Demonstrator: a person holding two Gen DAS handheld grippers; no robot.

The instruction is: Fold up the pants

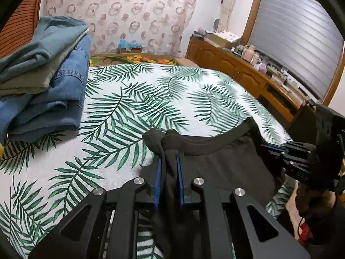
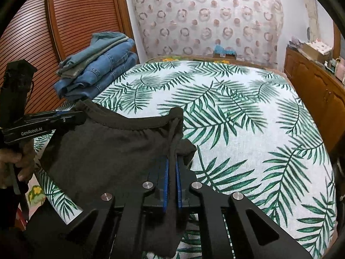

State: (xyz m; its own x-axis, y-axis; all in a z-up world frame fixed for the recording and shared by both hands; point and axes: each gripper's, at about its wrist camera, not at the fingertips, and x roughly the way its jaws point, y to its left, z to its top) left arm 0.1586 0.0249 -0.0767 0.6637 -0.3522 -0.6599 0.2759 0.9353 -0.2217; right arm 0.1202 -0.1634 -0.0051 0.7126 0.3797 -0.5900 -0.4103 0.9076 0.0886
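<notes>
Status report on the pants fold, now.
Left hand-held gripper shut on black pants waistband; right hand-held gripper shut on the other end. Waistband held up between them. Folded jeans stack sits clear, far left.

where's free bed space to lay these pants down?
Bare bedspread runs from the pants to the far edge, right toward the cabinet. Crowded only at the far-left corner, where the jeans stack sits.

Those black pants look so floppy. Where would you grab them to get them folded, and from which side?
Take the black pants by the waistband, one end in each set of fingers, coming in from the near edge of the bed. The band is a thick, gathered hem that bunches firmly between the pads, and pinching both ends keeps it taut so the cloth hangs flat. The left gripper and right gripper already hold it this way.
</notes>
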